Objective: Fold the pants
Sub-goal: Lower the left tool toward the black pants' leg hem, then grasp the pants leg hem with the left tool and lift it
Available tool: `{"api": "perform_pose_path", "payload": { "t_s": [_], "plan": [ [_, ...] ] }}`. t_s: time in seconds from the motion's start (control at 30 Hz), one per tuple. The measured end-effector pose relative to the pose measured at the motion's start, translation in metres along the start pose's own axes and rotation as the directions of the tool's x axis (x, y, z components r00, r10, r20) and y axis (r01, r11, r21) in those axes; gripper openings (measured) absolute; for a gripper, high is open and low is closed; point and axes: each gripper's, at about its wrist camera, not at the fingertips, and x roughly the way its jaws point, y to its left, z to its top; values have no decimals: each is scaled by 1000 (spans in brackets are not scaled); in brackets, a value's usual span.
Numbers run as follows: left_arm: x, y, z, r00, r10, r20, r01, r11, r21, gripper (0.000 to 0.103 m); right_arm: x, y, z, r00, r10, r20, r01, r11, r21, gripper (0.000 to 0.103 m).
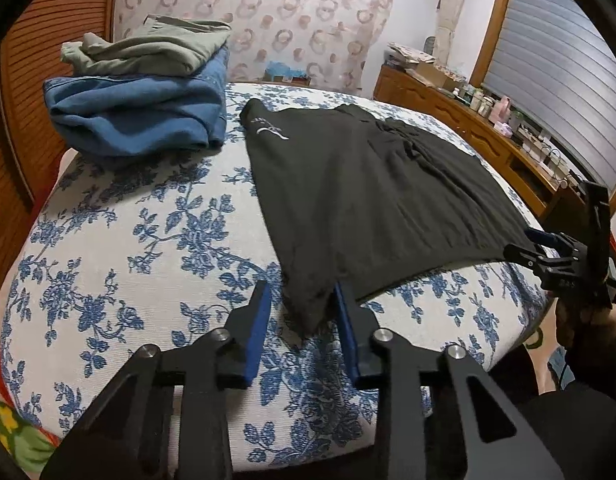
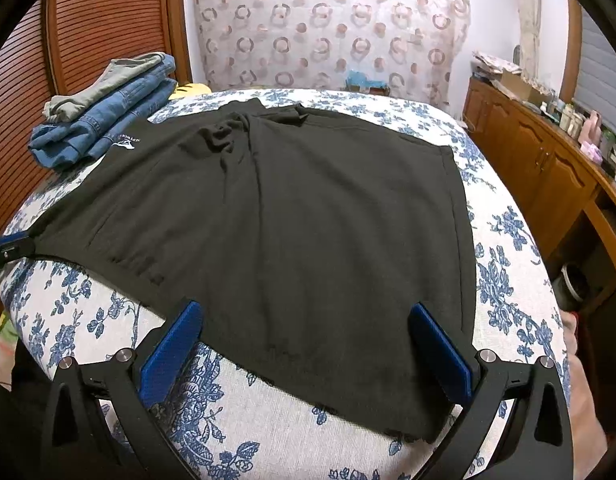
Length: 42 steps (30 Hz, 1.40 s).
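A circle-patterned curtain (image 2: 327,32) hangs ahead of the fingers, a wooden dresser (image 2: 547,168) stands right, a slatted wooden panel (image 2: 92,20) left.

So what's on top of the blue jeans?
A folded grey-green garment lies on top of the blue jeans, at the bed's far left corner. Whatever lies between or under them is covered.

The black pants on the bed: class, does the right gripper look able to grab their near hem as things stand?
Probably yes. The right gripper is open wide, its blue pads either side of the near hem of the black pants, and nothing lies between them. The left gripper works the far corner, out of its way.
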Motion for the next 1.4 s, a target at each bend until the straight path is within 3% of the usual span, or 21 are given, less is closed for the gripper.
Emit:
{"api": "perform_pose_path", "payload": {
  "t_s": [0.13,0.3,0.53,0.9,1.4],
  "plan": [
    [1,-1,1,1000,-28,-3,28,1000,-4,14,2,1,7,1000,-2,-11,2,1000,-10,103],
    [-5,-9,10,998,-56,23,56,998,10,7,0,-1,2,1000,9,12,-9,999,-34,103],
    [-17,-35,37,991,-113,67,107,990,87,6,0,-2,2,1000,14,3,-14,998,-60,102],
    [-5,-87,83,981,-188,52,173,960,221,5,-18,-28,-1,999,44,27,-44,999,-20,61],
    [4,-168,126,956,-293,29,267,905,330,5,-40,-54,-7,996,42,73,-44,999,24,55]
  ]
}}
